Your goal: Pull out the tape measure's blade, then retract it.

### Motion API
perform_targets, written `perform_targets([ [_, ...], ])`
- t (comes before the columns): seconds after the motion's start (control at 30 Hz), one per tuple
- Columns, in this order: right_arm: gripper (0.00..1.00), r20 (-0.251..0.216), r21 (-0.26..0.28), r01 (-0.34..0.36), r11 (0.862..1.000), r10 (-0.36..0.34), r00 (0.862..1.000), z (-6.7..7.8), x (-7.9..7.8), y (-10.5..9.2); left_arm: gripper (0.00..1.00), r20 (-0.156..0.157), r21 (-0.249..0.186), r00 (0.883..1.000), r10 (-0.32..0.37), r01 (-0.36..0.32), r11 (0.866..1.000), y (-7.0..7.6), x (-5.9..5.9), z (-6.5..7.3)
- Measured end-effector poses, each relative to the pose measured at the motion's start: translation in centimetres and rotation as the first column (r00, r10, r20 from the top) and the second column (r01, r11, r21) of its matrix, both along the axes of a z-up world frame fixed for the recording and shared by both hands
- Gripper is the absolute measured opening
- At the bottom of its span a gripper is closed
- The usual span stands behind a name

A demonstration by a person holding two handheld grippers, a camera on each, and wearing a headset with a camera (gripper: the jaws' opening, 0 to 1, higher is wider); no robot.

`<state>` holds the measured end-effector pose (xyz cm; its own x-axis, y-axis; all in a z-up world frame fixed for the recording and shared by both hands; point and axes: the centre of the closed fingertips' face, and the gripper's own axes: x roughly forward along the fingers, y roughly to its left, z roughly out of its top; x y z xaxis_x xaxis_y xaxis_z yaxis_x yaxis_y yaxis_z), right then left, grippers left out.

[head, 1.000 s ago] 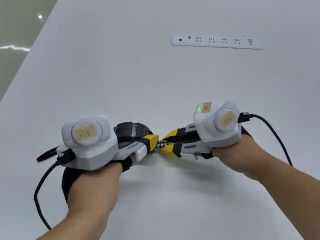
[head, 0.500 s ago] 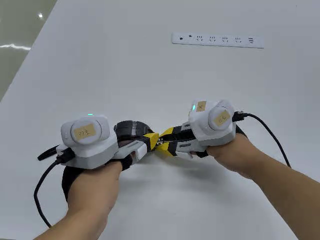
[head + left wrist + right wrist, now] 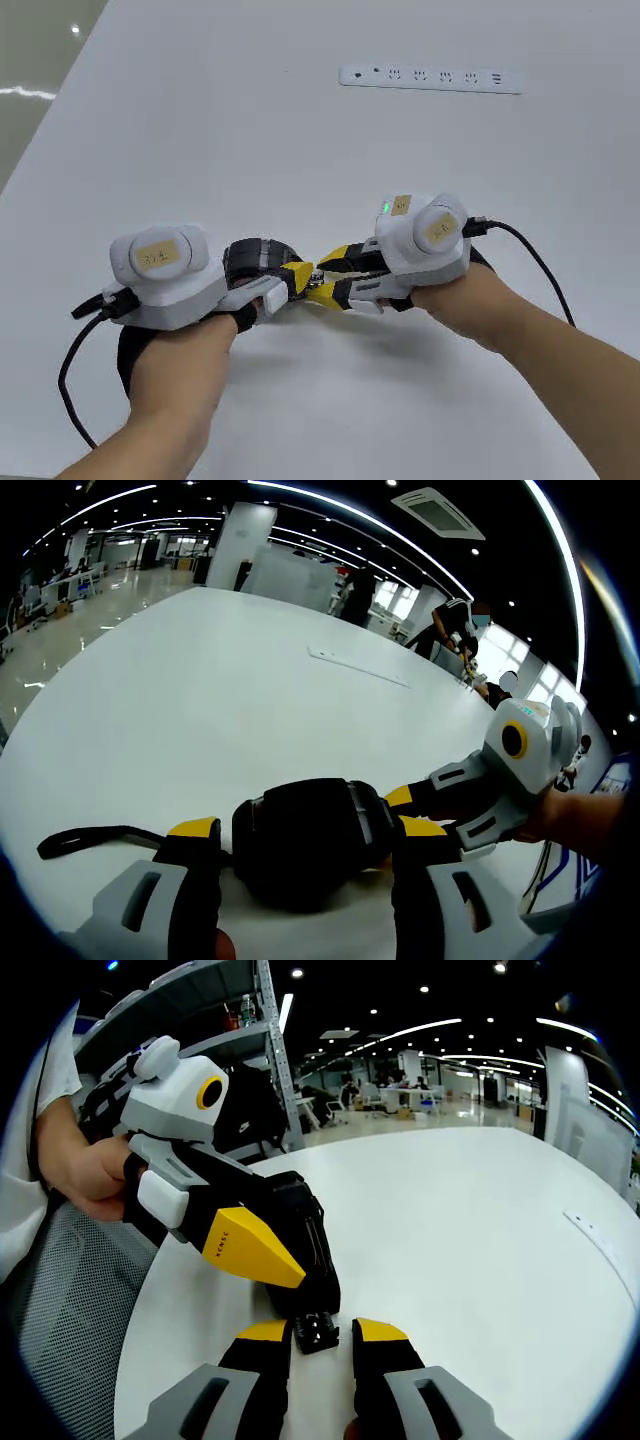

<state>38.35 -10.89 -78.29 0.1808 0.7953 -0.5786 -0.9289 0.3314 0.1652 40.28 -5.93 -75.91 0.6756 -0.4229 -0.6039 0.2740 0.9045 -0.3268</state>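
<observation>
A black tape measure (image 3: 255, 258) sits low over the white table (image 3: 250, 130), with my left gripper (image 3: 278, 272) shut on its case. In the left gripper view the case (image 3: 310, 845) fills the gap between the yellow-tipped jaws. My right gripper (image 3: 322, 280) faces it from the right, almost touching. In the right gripper view my right gripper (image 3: 320, 1335) is shut on the blade's small metal end hook (image 3: 315, 1330), which lies right at the case's mouth (image 3: 300, 1260). Almost no blade shows between them.
A white power strip (image 3: 430, 78) lies at the far side of the table. A black cable (image 3: 535, 265) trails from the right gripper, another (image 3: 75, 370) from the left. The tape measure's black strap (image 3: 90, 838) lies to the left. People stand beyond the table's far end.
My right gripper has moved left toward the case, still on the blade's end, so the short stretch of blade between them has gone. The left gripper has hardly moved.
</observation>
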Motion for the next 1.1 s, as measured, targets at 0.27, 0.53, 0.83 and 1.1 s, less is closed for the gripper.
perform_targets([
  [0.27, 0.30, 0.003, 0.005, 0.032, 0.999, -0.032, 0.999, 0.6, -0.9, -0.9, 0.71, 0.014, -0.005, 0.999, -0.031, 0.031, 1.000, 0.7, -0.7, 0.7],
  [0.53, 0.45, 0.012, 0.023, 0.088, 0.996, -0.088, 0.996, 1.9, -1.9, -2.3, 0.79, 0.063, 0.034, 0.994, -0.090, 0.088, 0.996, 2.1, -1.6, 1.8],
  [0.83, 0.56, 0.009, 0.014, 0.170, 0.985, -0.170, 0.985, 2.6, -3.0, -4.8, 0.81, 0.071, 0.042, 0.990, -0.125, 0.122, 0.992, 3.8, -2.9, 2.7],
  [1.1, 0.63, 0.018, 0.010, 0.256, 0.967, -0.256, 0.967, 3.6, -4.1, -7.4, 0.85, 0.086, 0.061, 0.972, -0.217, 0.212, 0.975, 4.3, -4.3, 3.4],
])
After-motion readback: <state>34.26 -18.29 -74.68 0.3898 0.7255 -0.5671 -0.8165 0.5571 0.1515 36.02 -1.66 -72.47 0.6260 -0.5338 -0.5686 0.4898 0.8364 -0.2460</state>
